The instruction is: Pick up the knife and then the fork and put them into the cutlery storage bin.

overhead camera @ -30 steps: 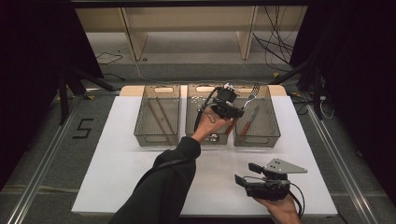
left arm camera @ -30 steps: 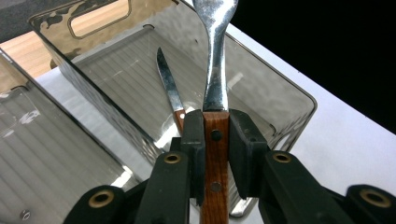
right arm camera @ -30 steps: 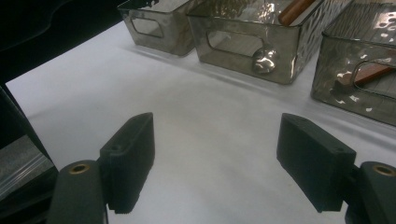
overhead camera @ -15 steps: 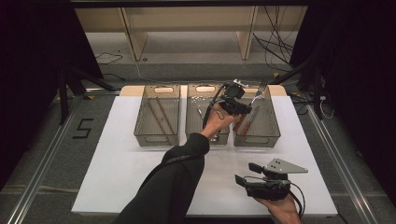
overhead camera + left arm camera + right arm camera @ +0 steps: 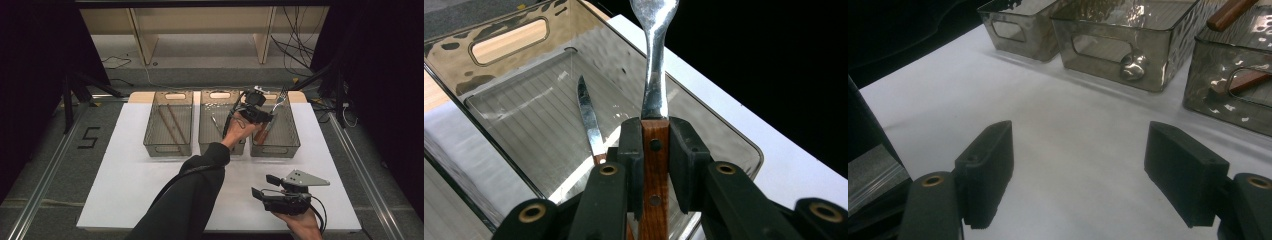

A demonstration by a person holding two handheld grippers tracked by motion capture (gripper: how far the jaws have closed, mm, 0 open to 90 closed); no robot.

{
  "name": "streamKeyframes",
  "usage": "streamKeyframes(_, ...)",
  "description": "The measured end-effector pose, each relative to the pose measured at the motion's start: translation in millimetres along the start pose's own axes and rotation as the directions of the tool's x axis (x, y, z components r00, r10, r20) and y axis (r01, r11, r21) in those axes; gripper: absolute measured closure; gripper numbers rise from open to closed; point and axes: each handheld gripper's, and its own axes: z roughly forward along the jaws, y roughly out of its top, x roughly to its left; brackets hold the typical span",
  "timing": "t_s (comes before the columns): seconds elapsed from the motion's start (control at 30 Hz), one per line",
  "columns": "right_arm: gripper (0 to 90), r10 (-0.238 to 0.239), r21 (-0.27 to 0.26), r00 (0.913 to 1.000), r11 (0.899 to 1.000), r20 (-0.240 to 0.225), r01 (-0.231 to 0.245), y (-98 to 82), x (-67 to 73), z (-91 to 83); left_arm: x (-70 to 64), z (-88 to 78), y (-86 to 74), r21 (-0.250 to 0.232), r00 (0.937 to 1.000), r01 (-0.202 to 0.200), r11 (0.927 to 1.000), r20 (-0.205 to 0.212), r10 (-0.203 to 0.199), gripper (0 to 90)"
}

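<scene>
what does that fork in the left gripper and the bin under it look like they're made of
Fork: the shiny, mirror-bright upper part looks like polished steel; the handle is brown and grained with two rivets, likely wood. Bin: see-through, smoky, with wavy reflections on its walls, probably tinted clear plastic.

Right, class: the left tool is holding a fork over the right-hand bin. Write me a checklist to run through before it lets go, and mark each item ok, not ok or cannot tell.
1. Grip: left tool is shut on the wooden handle of the fork - ok.
2. Position: fork is over the right bin in the high view - ok.
3. Landing spot: a knife already lies on the bin floor, beside the fork's line - ok.
4. Height above the bin floor: cannot tell.
5. Right tool: open, holding nothing, over the table well short of the bins - ok.
6. Cable of the left tool free of the bins: cannot tell.
</scene>
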Motion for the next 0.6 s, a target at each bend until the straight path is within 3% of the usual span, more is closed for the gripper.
streamKeyframes(0.33,28.5,-0.001,0.001,1.0000,1.000,-0.001,0.001,-0.1,-0.1,-0.2,-1.2,7.5,-3.9,-0.001,0.9998,0.018,0.9998,-0.001,-0.018,76.7)
streamKeyframes(0.6,28.6,-0.002,0.002,1.0000,1.000,-0.002,0.002,0.0,0.1,0.0,-2.3,14.1,-9.1,0.033,0.9998,0.010,0.9994,-0.020,-0.009,76.5)
